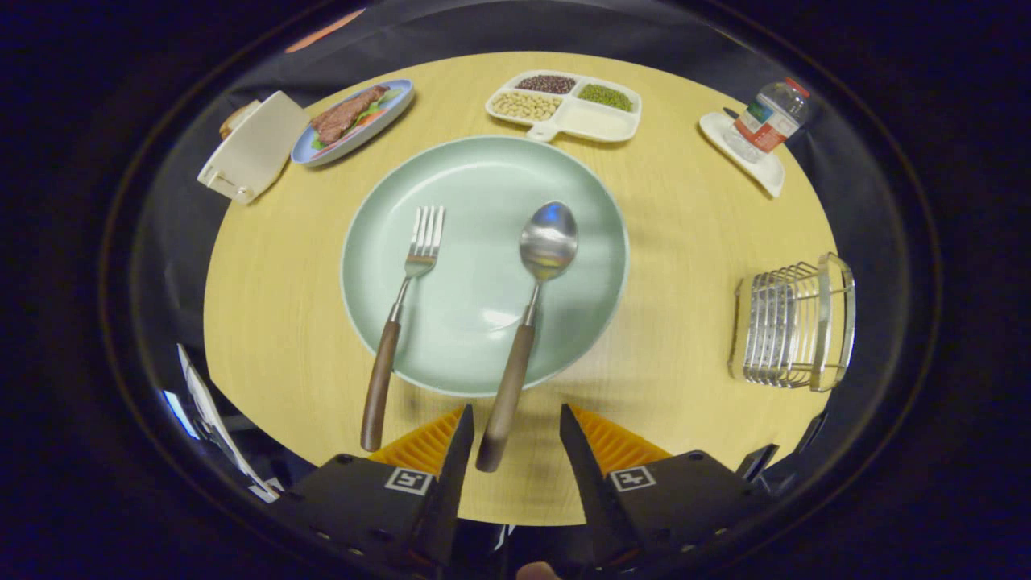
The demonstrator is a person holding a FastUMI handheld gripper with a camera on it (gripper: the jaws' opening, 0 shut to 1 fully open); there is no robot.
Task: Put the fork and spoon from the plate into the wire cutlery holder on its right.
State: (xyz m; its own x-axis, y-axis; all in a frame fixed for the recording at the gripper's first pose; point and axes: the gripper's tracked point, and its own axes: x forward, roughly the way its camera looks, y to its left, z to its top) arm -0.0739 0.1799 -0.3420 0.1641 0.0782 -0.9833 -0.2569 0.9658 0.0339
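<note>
A pale green plate [475,201] lies on the round wooden table [274,322]. On it rest a fork [400,298] at the left and a spoon [532,306] at the right, both with brown wooden handles that overhang the near rim. My gripper [515,423] is open. The end of the spoon's handle lies between its fingertips, and neither fingertip touches it. The fork's handle ends just left of the left finger [459,451]. The wire cutlery holder [793,322] stands to the right of the plate, near the table's edge.
Beyond the plate stands a white divided tray [564,105] of beans and grains. A blue plate with food [354,121] and a white box [250,149] lie at the far left. A water bottle [769,117] stands on a white dish at the far right.
</note>
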